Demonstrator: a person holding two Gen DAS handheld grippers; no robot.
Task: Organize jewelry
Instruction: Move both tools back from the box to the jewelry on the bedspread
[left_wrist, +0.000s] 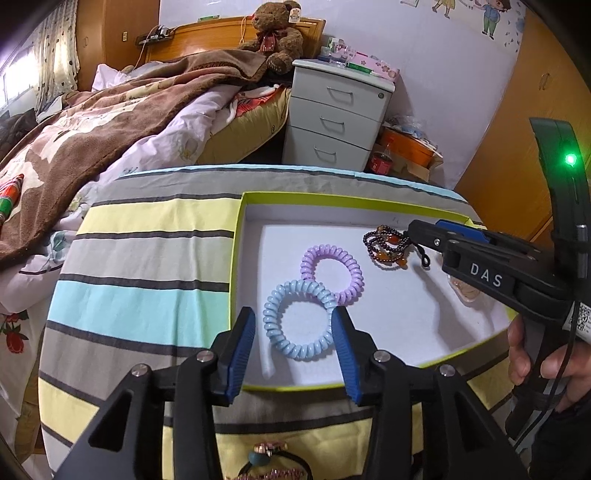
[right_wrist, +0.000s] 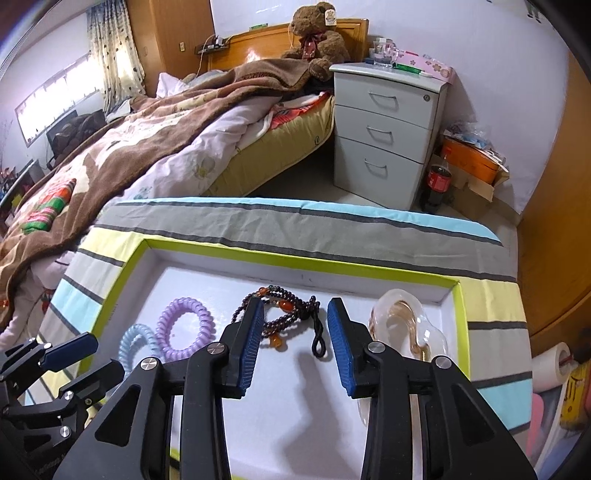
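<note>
Left wrist view: left gripper (left_wrist: 293, 328) gapes around the blue coil (left_wrist: 299, 319); squeeze one side, perhaps overlapping the purple coil (left_wrist: 332, 273). Right gripper (right_wrist: 295, 343) gapes, empty.

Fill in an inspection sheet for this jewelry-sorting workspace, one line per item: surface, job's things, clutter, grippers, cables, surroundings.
Surface: striped cloth over the table, carrying a green-rimmed white tray.
Job's things: in the tray lie a blue coil hair tie overlapping a purple coil hair tie, a dark beaded bracelet and a clear bangle; a beaded hair tie lies outside the tray's near edge.
Clutter: nothing seen.
Grippers: left gripper open around the blue tie; right gripper open above the bracelet.
Cables: thin black cable along the right handle.
Surroundings: bed, teddy bear, drawer unit, cola bottle.
</note>
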